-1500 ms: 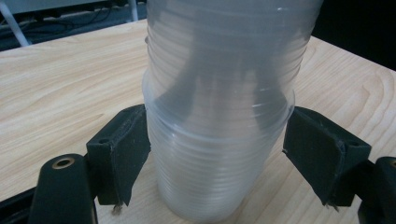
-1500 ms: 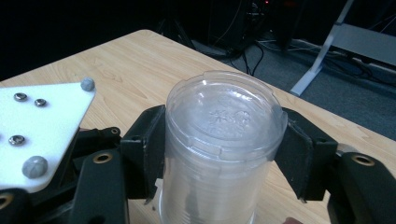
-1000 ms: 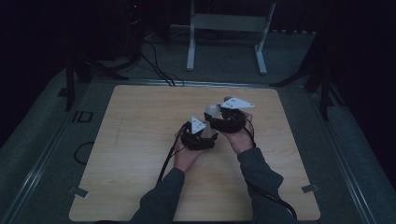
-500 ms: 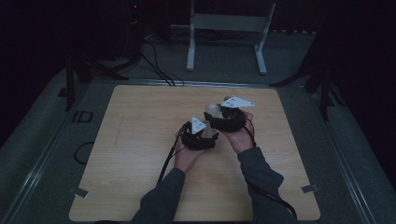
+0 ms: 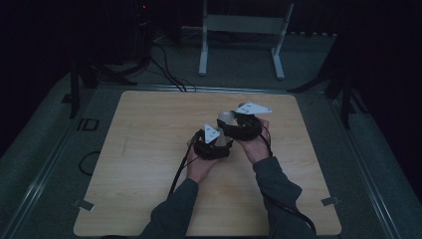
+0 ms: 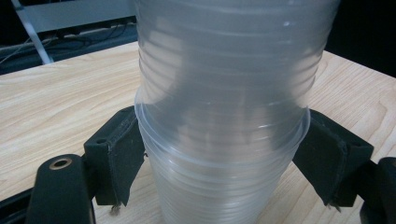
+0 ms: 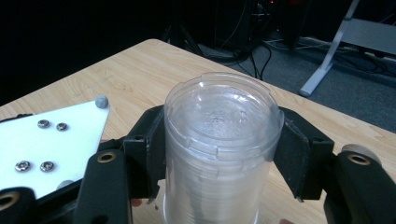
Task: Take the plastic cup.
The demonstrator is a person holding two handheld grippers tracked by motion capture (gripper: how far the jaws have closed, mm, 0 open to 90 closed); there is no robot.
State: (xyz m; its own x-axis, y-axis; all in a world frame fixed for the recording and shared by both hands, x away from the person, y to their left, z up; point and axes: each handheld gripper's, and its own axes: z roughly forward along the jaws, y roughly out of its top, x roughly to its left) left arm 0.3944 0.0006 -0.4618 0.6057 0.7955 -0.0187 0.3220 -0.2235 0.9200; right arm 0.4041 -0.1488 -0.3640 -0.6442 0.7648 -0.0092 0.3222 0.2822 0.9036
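While both tools, left tool (image 5: 213, 144) and right tool (image 5: 241, 125), clamp one stack of clear cups (image 6: 224, 116), the pale wooden desk (image 5: 144, 144) sits bare amid a dark room with floor cables (image 5: 166, 69).

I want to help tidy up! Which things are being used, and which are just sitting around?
Being used:
stack of clear plastic cups
left tongs
right tongs

Just around:
wooden table
white metal stand
floor cables

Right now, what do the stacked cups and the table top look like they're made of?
Stacked cups: thin clear plastic, it seems; see-through, glossy, ribbed walls, nested rims. Both the left tool and the right tool clamp the stack. Table top: pale wood or wood-look laminate with a visible grain and a matte finish; which one cannot be told.
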